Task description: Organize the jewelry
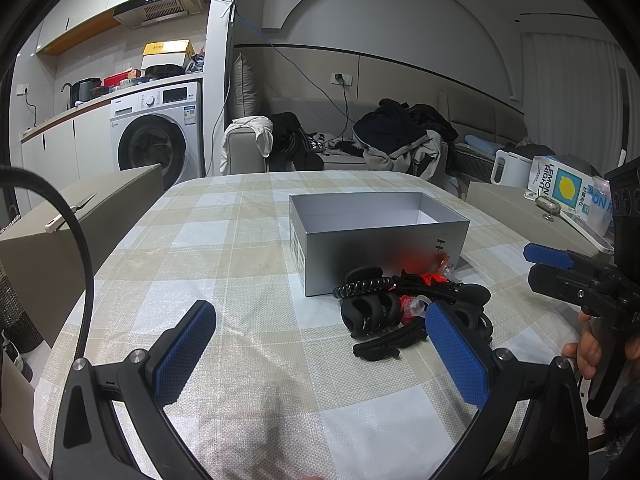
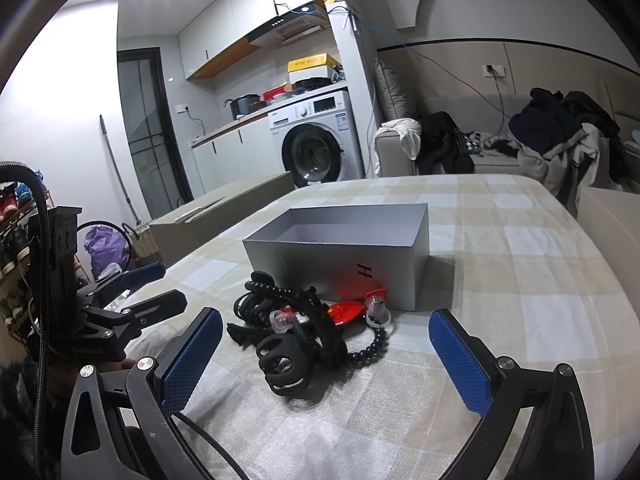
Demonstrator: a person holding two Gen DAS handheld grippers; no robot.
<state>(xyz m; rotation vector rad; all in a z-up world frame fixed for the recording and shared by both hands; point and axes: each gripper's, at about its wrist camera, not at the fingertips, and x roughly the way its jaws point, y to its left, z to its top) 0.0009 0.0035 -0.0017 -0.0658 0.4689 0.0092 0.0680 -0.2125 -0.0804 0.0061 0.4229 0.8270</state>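
An open grey box (image 1: 376,236) (image 2: 340,256) stands in the middle of the checked tablecloth. Against its near wall lies a heap of hair accessories (image 1: 404,308) (image 2: 304,328): black claw clips, a black spiral tie, a beaded band and a red tag (image 2: 346,312). My left gripper (image 1: 320,344) hovers open just short of the heap, its right pad overlapping the pile's edge. My right gripper (image 2: 326,350) also stands open, with the heap showing between its blue pads. Each gripper appears in the other's view: the right gripper (image 1: 560,268) at the right edge, the left gripper (image 2: 160,284) at the left.
The table (image 1: 224,240) (image 2: 520,280) has a rounded far edge, with cardboard boxes (image 1: 80,208) beside it on the left. A lemon-print bag (image 1: 568,188) and a white kettle (image 1: 512,168) sit to the right. A washing machine (image 2: 316,140) and a sofa with clothes (image 2: 540,132) stand beyond.
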